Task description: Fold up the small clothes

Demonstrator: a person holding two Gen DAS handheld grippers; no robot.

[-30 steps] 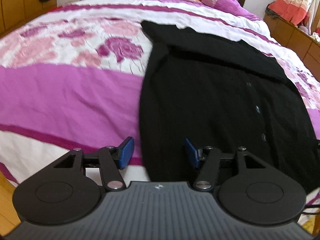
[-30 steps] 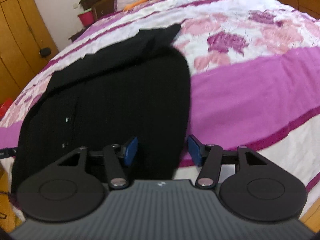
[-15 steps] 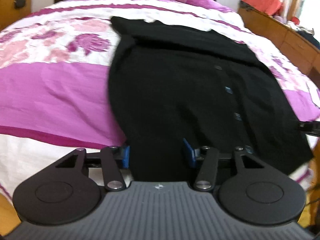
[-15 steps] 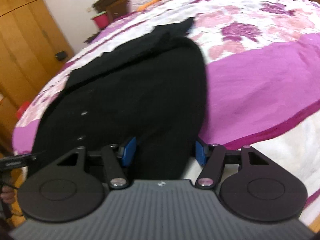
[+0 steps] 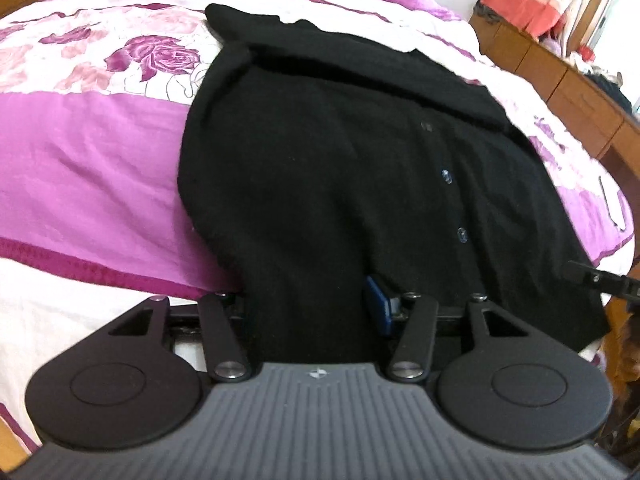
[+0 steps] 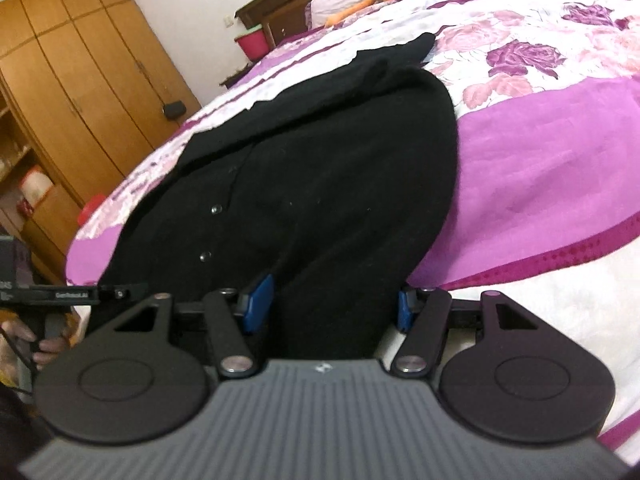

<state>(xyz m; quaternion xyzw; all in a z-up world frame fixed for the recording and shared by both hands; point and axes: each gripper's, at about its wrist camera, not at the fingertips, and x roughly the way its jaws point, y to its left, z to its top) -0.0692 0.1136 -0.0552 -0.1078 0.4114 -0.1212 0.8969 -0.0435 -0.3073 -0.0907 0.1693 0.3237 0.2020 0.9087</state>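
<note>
A black buttoned cardigan (image 5: pixel 340 160) lies spread on the bed, collar at the far end and hem nearest me. My left gripper (image 5: pixel 310 304) is at the hem's left part. Dark cloth fills the gap between its jaws and hides the left pad, while the right blue pad (image 5: pixel 378 308) shows beside the cloth. My right gripper (image 6: pixel 332 304) straddles the cardigan (image 6: pixel 320 152) at the hem's right corner, with a blue pad (image 6: pixel 258 300) on either side of the bunched cloth. Both sets of jaws stand wide around the cloth without pinching it.
The bedspread (image 5: pixel 80 160) is pink and purple with roses, and pillows lie at the headboard (image 6: pixel 304 4). A wooden wardrobe (image 6: pixel 80 80) stands left of the bed and a low wooden cabinet (image 5: pixel 560 80) on the right. A pink bin (image 6: pixel 252 42) sits by the headboard. A hand (image 6: pixel 44 344) holds the left gripper's handle.
Both grippers have tipped down and closed in on the hem. Cloth now lies between both pairs of jaws, where earlier the left one straddled only the cardigan's edge.
</note>
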